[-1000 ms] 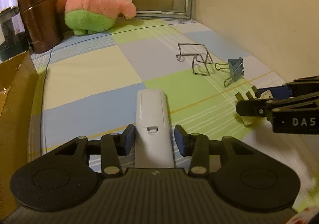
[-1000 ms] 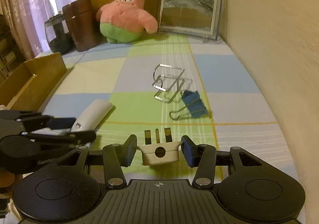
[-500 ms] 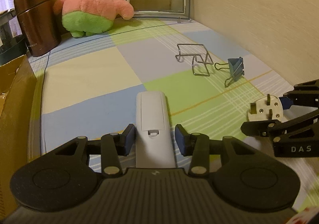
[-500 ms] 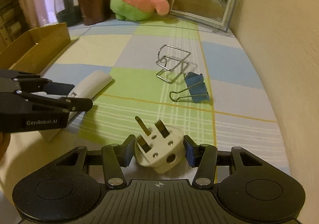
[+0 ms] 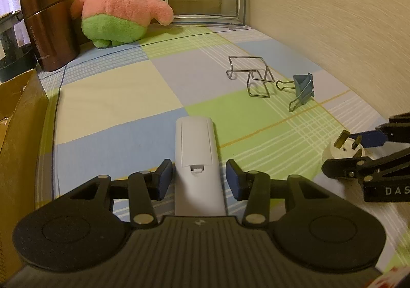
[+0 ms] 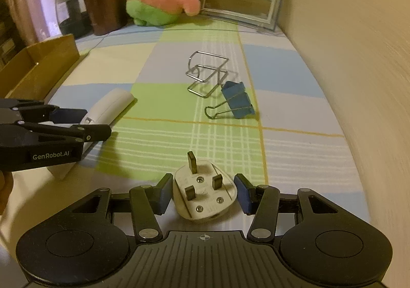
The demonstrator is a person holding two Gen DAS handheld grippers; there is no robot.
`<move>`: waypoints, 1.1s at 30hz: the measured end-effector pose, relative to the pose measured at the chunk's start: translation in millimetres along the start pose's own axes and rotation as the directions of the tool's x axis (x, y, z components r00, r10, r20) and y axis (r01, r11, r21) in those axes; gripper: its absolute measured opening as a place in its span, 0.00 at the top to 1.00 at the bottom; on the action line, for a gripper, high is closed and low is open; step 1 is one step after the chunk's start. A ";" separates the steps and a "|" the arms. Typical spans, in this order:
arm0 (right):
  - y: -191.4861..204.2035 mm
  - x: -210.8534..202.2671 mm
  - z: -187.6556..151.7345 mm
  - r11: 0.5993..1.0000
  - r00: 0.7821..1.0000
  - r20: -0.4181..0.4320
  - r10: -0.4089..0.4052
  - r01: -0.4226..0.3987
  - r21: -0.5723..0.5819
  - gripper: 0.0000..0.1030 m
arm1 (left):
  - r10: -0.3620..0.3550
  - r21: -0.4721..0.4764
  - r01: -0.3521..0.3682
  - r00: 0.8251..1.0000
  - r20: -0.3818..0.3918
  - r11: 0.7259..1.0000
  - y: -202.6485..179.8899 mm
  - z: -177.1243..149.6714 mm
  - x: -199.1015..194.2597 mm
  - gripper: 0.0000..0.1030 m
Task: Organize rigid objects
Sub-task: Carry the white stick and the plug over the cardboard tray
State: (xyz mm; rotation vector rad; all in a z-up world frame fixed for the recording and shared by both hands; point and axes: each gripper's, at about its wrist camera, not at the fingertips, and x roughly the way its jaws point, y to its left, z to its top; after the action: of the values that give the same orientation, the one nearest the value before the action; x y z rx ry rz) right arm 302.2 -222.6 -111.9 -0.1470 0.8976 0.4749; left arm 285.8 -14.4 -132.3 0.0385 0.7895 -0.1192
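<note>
My left gripper (image 5: 196,180) has its jaws wide around the white remote (image 5: 196,160), which points straight ahead. My right gripper (image 6: 202,194) sits wide around the plug (image 6: 203,194).

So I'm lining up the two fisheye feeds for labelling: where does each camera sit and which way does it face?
Left wrist: on the left gripper, looking along its fingers over the white remote toward the plush; the right gripper enters at right.
Right wrist: on the right gripper, looking over the white plug; the left gripper enters at left.
Shared: remote, plug, blue binder clip, wire stand, checked cloth.
</note>
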 end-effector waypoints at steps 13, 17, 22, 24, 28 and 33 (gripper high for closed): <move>3.9 -7.9 5.8 1.000 0.998 0.059 -0.019 0.017 0.021 0.54 | 0.005 -0.034 -0.006 1.000 -0.015 0.999 5.0 -6.1 -16.3 0.68; 8.3 -12.3 6.8 1.000 0.996 0.091 -0.014 0.013 0.011 0.54 | 0.016 -0.050 -0.017 1.000 -0.014 0.999 8.2 -9.7 -31.8 0.68; 16.9 -25.2 5.1 1.000 0.993 0.121 -0.010 0.008 0.017 0.54 | 0.020 -0.086 -0.019 1.000 0.003 0.996 10.2 -13.5 -59.6 0.68; 21.8 -32.8 2.3 1.000 0.991 0.131 -0.012 0.009 0.023 0.54 | 0.018 -0.097 -0.017 1.000 0.006 0.995 10.3 -15.7 -70.6 0.68; 36.8 -51.8 -7.2 0.999 0.989 0.146 0.000 -0.006 0.040 0.54 | 0.017 -0.101 -0.016 1.000 0.005 0.995 8.4 -21.8 -94.0 0.68; 59.2 -76.8 -17.9 0.998 0.988 0.155 0.016 -0.024 0.050 0.54 | 0.030 -0.121 -0.028 1.000 0.010 0.992 10.2 -30.2 -126.5 0.68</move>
State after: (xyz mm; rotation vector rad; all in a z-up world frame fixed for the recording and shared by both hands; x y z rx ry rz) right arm 221.8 -201.5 -58.8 -0.0532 0.7594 0.4751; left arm 177.4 9.8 -63.8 -0.0652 0.7830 -0.0441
